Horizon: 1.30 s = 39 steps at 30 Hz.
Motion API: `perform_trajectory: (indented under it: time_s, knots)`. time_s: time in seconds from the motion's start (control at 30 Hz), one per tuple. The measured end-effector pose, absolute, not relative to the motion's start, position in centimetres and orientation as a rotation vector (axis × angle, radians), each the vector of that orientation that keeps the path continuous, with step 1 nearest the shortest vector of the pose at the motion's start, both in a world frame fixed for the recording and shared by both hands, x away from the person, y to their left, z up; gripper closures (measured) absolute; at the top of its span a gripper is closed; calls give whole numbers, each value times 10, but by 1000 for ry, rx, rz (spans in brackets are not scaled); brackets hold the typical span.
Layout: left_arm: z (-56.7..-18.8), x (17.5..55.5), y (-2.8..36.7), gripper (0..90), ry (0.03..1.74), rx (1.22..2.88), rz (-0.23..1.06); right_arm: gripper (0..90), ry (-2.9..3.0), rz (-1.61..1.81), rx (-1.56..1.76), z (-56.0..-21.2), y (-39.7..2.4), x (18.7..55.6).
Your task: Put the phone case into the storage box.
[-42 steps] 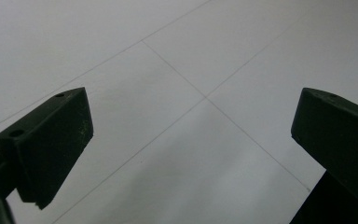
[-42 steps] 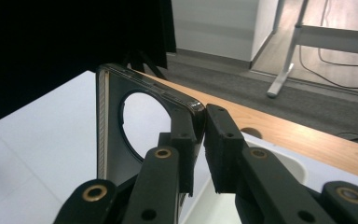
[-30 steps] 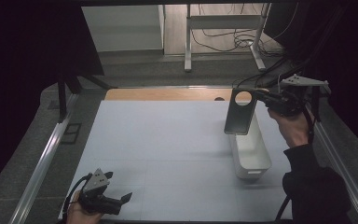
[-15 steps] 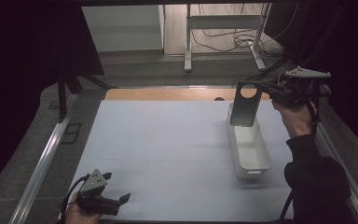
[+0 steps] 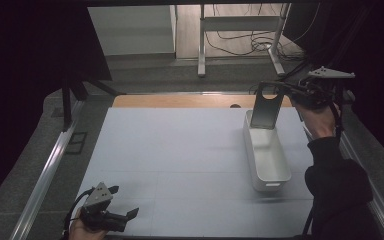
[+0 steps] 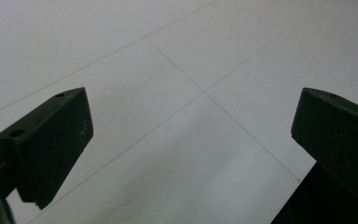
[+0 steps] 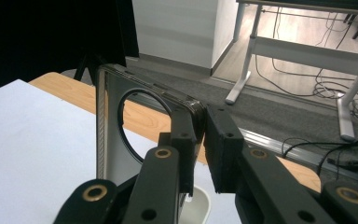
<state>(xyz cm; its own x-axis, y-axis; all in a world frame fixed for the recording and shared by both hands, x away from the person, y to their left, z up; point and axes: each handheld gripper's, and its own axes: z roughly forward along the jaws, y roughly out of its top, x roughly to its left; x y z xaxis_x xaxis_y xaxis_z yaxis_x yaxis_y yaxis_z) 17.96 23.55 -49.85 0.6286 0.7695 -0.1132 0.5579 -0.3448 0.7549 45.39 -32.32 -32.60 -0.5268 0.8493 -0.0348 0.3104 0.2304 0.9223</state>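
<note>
Right claw (image 5: 275,90) pinches the phone case (image 5: 266,107) by one top corner above the bin (image 5: 267,157); it could swing, slip, miss. Left claw (image 5: 122,217) wide, idle.

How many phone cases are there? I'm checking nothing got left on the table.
1. The phone case hangs upright from the right gripper, above the far end of the white bin.

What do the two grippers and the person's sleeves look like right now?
Both grippers are black with two blocky jaws. The left gripper carries a grey three-cornered plate on top and trails a black cable. The right gripper has a similar grey plate; its jaw arms show brass-coloured rivets. The right arm wears a black sleeve.
</note>
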Motion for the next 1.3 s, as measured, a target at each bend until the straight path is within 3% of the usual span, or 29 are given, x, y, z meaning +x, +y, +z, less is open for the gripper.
perform_trajectory:
  time_s: [1.3]
  knots:
    - [-499, 177, 238, 0, 1035, 2041, 348, 817, 1980, 1274, 1009, -367, -324, 497]
